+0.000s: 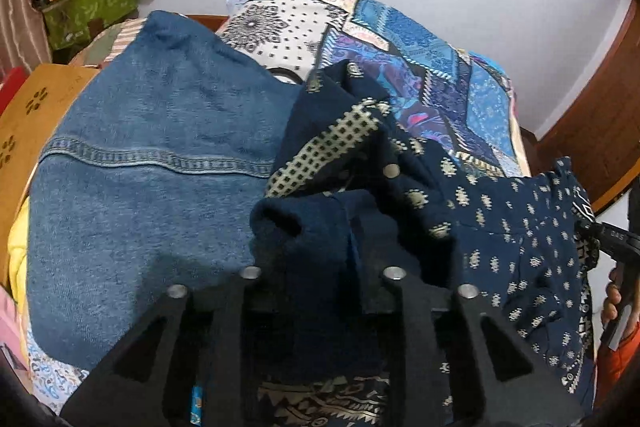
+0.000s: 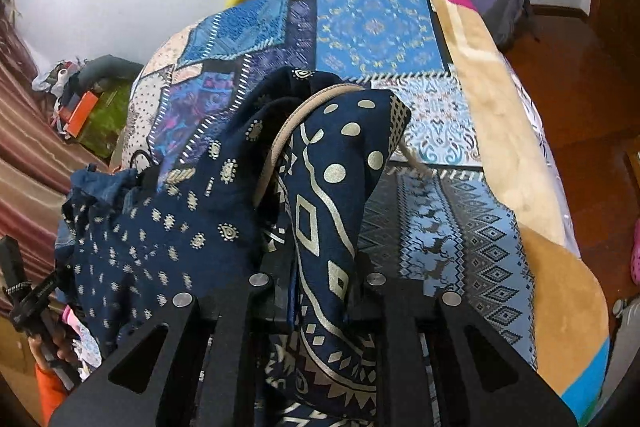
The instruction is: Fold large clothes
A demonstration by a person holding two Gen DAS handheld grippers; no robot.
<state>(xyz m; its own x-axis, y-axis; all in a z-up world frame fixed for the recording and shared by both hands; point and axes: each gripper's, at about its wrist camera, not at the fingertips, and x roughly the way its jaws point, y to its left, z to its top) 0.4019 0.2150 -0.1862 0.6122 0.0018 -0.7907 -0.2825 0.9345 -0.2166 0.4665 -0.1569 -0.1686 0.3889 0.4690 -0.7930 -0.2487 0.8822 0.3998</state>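
Left gripper clamps a bunched fold of the navy printed garment, which drapes to its right. Right gripper pinches the garment's patterned border, fabric hanging between its fingers above the bedspread.

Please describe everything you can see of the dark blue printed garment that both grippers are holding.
The dark blue printed garment looks like thin woven cloth, navy with small cream motifs; one part carries larger dots, diamonds and wavy bands, and a checked cream lining shows at a fold. It is crumpled and lifted, not flat. The left gripper and the right gripper each pinch a bunch of it. It hangs above the patchwork bedspread and beside a blue towel.
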